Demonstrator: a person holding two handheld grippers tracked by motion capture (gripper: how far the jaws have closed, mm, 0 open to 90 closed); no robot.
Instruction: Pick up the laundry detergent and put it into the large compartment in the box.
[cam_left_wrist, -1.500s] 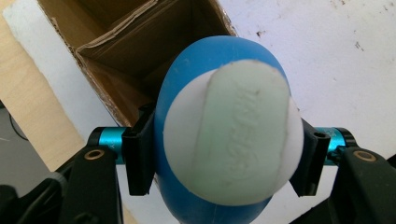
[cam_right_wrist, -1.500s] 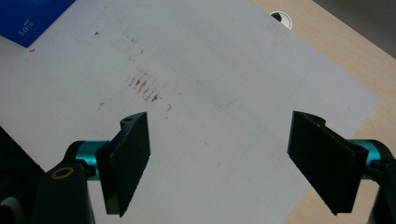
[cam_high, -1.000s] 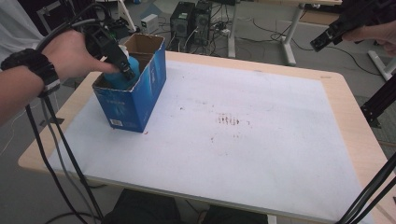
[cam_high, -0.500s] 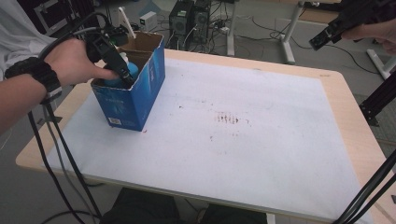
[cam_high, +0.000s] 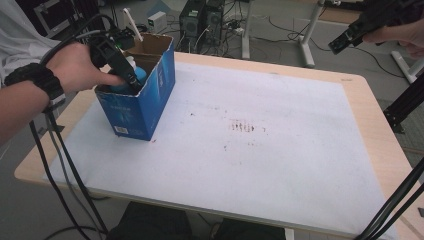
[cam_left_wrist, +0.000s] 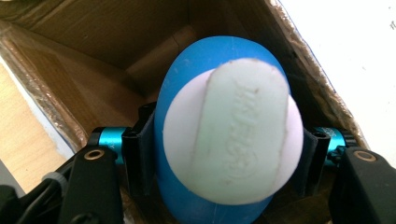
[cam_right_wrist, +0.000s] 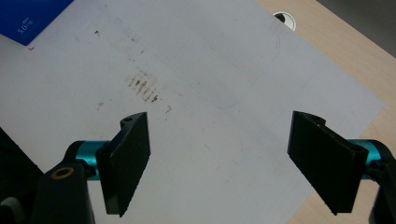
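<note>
Left gripper (cam_left_wrist: 224, 158) clamped on blue bottle (cam_left_wrist: 224, 140) inside blue cardboard box (cam_high: 150, 95), upper left; not out yet. Right gripper (cam_right_wrist: 219, 158) wide, empty, idle.

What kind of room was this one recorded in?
Likely a lab or workshop: desktop computer towers and loose cables sit on the floor behind a wooden table covered with a stained white mat.

I count one open blue cardboard box (cam_high: 142, 107), one blue and white rounded plastic bottle (cam_left_wrist: 224, 140) inside it between my fingers, one white paper sheet (cam_high: 260, 150) and one light wooden table (cam_high: 372, 130).
</note>
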